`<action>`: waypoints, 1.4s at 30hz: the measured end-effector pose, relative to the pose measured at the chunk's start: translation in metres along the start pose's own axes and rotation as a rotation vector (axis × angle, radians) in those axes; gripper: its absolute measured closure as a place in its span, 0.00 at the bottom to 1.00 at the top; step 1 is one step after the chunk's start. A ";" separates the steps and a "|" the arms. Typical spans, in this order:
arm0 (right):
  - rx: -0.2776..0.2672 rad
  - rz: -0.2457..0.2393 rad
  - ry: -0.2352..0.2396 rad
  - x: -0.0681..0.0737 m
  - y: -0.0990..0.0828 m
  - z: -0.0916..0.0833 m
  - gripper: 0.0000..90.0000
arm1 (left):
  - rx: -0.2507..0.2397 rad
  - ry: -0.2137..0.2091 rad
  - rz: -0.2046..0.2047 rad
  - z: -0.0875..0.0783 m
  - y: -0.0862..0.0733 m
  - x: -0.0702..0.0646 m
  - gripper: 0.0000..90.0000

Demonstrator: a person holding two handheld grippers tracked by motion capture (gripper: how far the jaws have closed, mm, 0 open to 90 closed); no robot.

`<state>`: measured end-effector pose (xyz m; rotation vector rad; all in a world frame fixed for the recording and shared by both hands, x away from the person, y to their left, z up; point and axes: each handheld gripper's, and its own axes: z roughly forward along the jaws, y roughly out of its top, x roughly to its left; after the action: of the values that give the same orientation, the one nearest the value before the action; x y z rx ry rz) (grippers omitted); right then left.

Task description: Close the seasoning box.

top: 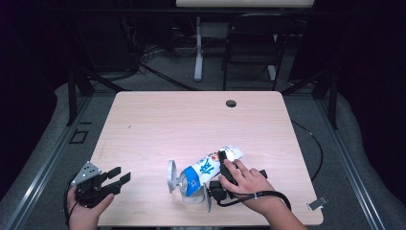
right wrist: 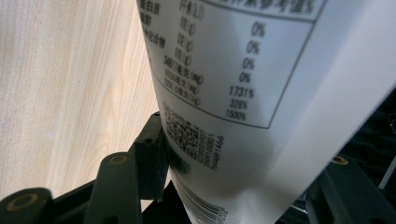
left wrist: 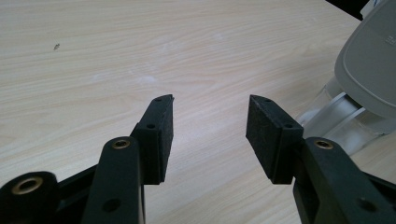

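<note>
Near the front edge of the tabletop (top: 158, 120), right of centre, the right hand-held gripper (top: 221, 168) is clamped on a white-and-blue pouch (top: 209, 167). Pouch lies tilted, its blue lower end toward the person's left, its white upper end pointing up-right across the tabletop. The blue end sits in a clear holder with grey disc ends (top: 171, 176); pouch and holder touch. The person's right hand (top: 245, 183) wraps the gripper body, cable looping off the wrist.

Right gripper view: pouch (right wrist: 243, 84) sits between the black jaws, back panel with printed table, QR code and barcode facing camera. The left pad (right wrist: 156, 154) presses the pouch edge; the right jaw is mostly hidden behind the pouch. Jaws stand fairly wide, held on the pouch.

Left hand-held gripper (top: 117, 178) sits at the front-left corner of the tabletop, well apart from the pouch, held in the left hand (top: 84, 208), grey three-cornered plate on top. Left gripper view: jaws wide apart, nothing between them (left wrist: 210, 126), bare wood below; the grey holder end (left wrist: 369, 74) shows at the right edge, not touching the jaws.

A dark round hole (top: 231, 103) is at the far side of the tabletop.
</note>
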<state>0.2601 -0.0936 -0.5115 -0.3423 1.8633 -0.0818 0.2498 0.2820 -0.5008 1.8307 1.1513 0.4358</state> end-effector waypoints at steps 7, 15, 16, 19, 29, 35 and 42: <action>0.001 0.002 0.000 0.000 0.000 0.000 0.51 | 0.002 -0.001 0.000 0.000 0.000 0.000 0.57; 0.001 -0.004 0.000 0.000 0.000 0.000 0.51 | 0.002 -0.001 -0.001 0.000 0.000 0.000 0.57; 0.001 -0.004 0.000 0.000 0.000 0.000 0.51 | 0.002 -0.001 -0.001 0.000 0.000 0.000 0.57; 0.002 -0.005 0.001 0.000 0.000 0.000 0.51 | 0.001 0.000 -0.002 0.000 0.000 0.000 0.57; 0.004 -0.010 -0.003 0.000 0.001 0.000 0.51 | 0.001 0.001 -0.001 0.000 0.000 0.000 0.57; 0.003 -0.014 -0.004 0.000 0.001 0.000 0.52 | 0.002 0.003 -0.002 0.000 0.000 0.000 0.57; 0.009 -0.022 -0.008 0.000 0.001 -0.001 0.52 | 0.002 0.003 -0.003 0.000 0.000 0.000 0.57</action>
<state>0.2592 -0.0928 -0.5113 -0.3569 1.8506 -0.1034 0.2499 0.2822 -0.5013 1.8302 1.1569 0.4366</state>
